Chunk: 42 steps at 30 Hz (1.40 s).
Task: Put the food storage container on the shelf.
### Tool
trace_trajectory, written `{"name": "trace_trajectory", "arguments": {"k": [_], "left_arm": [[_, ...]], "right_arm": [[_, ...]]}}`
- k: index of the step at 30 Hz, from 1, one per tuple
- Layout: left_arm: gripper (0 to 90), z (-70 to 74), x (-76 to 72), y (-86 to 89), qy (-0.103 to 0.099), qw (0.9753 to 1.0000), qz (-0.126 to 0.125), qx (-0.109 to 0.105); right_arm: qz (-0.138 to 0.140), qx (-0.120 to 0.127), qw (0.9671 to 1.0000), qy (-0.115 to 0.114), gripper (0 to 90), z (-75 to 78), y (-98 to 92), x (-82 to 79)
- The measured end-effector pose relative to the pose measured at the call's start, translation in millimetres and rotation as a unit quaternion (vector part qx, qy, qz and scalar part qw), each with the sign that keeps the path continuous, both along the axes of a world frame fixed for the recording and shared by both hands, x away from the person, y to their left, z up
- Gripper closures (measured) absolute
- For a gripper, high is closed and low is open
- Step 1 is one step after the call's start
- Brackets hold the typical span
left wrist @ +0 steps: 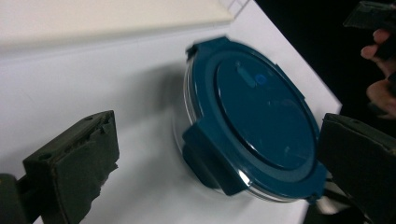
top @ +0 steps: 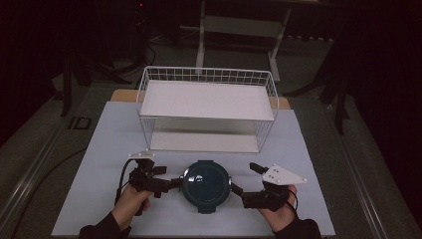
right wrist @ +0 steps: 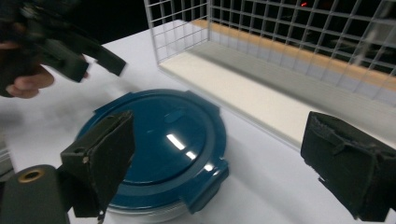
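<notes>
From the high view, a round container with a dark teal snap-on lid (top: 206, 185) sits on the white worktop (top: 114, 144) near its front edge, about midway along it, just in front of the two-tier wire rack (top: 206, 109). The left gripper (top: 171, 183) comes in at its left rim and the right gripper (top: 238, 188) at its right rim — both very near it, though whether either touches cannot be told here.

In the left gripper view the jaws stand wide apart with nothing between them; the container (left wrist: 254, 119) lies ahead, one of its locking tabs facing the camera, a clear wall showing under the lid.

In the right gripper view the jaws are likewise spread wide and empty, the container (right wrist: 159, 149) low between them, the rack (right wrist: 289, 56) beyond.

The body looks like glass or hard clear plastic — rigid, probably weighty, breakable if dropped. The glossy lid is slippery and too broad for one jaw span, so the lip at the rim or the projecting tabs look the better purchase, one gripper on each side.
</notes>
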<state>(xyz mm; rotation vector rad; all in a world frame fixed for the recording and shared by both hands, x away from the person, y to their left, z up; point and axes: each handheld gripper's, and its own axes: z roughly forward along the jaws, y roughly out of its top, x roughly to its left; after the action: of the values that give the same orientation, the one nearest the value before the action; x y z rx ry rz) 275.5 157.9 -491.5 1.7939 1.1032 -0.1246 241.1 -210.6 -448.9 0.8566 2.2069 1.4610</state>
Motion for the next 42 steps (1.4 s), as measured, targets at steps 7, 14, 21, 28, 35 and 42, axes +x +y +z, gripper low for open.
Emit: {"name": "trace_trajectory", "arguments": {"k": [7,14,21,28,35,42], "left_arm": [[0.0,-11.8,8.9,-3.2,0.115,0.9931,-0.009,-0.021],[20.9,-15.4,13.5,-1.8,0.169,0.9849,0.006,-0.037],[36.0,-20.7,16.8,-3.8,0.206,0.9776,0.006,-0.044],[49.4,-26.9,19.5,-6.7,0.22,0.9737,-0.008,-0.059],[50.2,-28.5,21.4,-7.5,0.227,0.9717,-0.013,-0.064],[52.0,-26.8,16.8,-6.9,0.21,0.9754,-0.016,-0.065]], "right_arm": [[-0.002,-0.005,1.0,0.004,10.1,-0.5,1.0,-0.3],[-0.001,-0.011,0.9999,0.012,10.1,-2.8,1.9,0.9],[0.003,-0.011,0.9997,0.019,10.3,-3.8,3.0,1.8],[0.003,-0.013,0.9997,0.022,12.1,-3.8,3.0,1.5],[0.001,-0.012,0.9995,0.03,12.2,-5.5,2.4,3.0],[0.004,0.01,0.9964,0.084,13.9,-11.0,0.1,10.3]]}}
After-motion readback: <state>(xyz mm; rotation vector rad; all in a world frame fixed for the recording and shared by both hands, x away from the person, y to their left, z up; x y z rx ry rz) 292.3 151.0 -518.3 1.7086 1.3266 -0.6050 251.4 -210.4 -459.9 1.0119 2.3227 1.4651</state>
